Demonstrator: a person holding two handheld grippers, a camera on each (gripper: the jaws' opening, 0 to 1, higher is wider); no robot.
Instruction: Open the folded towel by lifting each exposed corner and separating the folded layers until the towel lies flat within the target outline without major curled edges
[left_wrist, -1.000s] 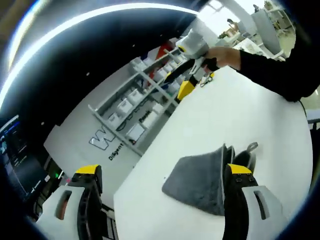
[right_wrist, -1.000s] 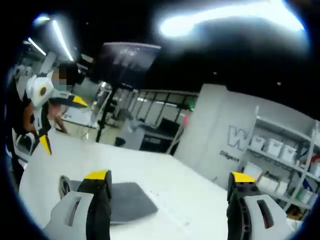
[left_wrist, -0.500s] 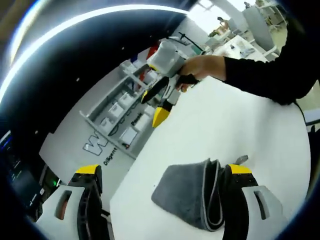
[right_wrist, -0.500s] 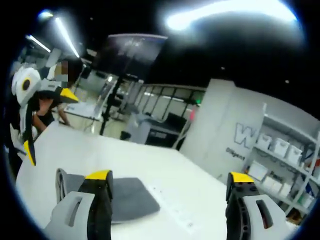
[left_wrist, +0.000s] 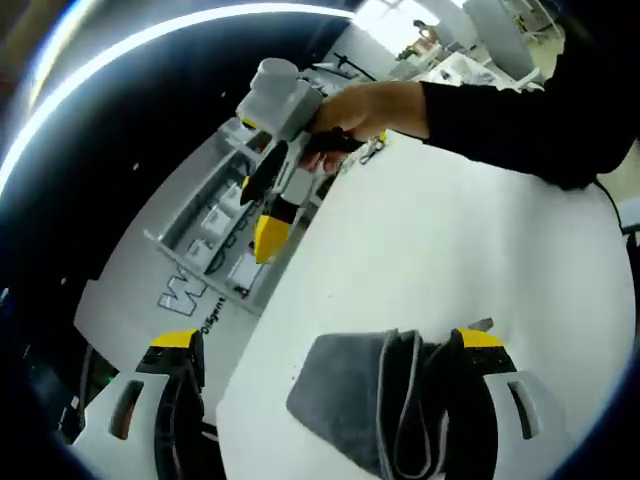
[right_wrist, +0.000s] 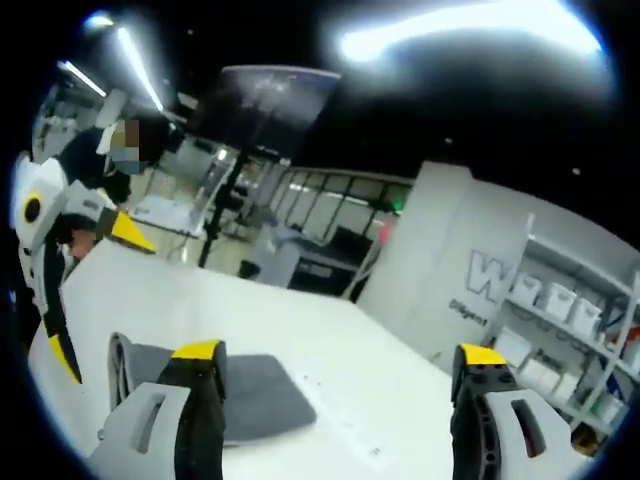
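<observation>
A grey folded towel (left_wrist: 350, 400) lies on the white table (left_wrist: 460, 230), its stacked layer edges against my left gripper's right jaw. My left gripper (left_wrist: 328, 345) is open, jaws wide apart, just short of the towel. In the right gripper view the same towel (right_wrist: 265, 395) sits behind the left jaw of my right gripper (right_wrist: 340, 352), which is open with nothing between its jaws. A hand holds the right gripper (left_wrist: 265, 205) above the table's far side. The left gripper (right_wrist: 97, 295) shows at the left edge, jaws apart.
Shelving with white bins (left_wrist: 215, 215) stands past the table's far edge, next to a white wall with lettering (right_wrist: 490, 275). A dark screen on a stand (right_wrist: 265, 110) rises behind the table. A black sleeve (left_wrist: 520, 110) reaches over the table (right_wrist: 200, 300).
The right gripper has swung left across the left gripper view and looks nearer. The left gripper has edged closer to the towel. Both stay open; the towel lies as before.
</observation>
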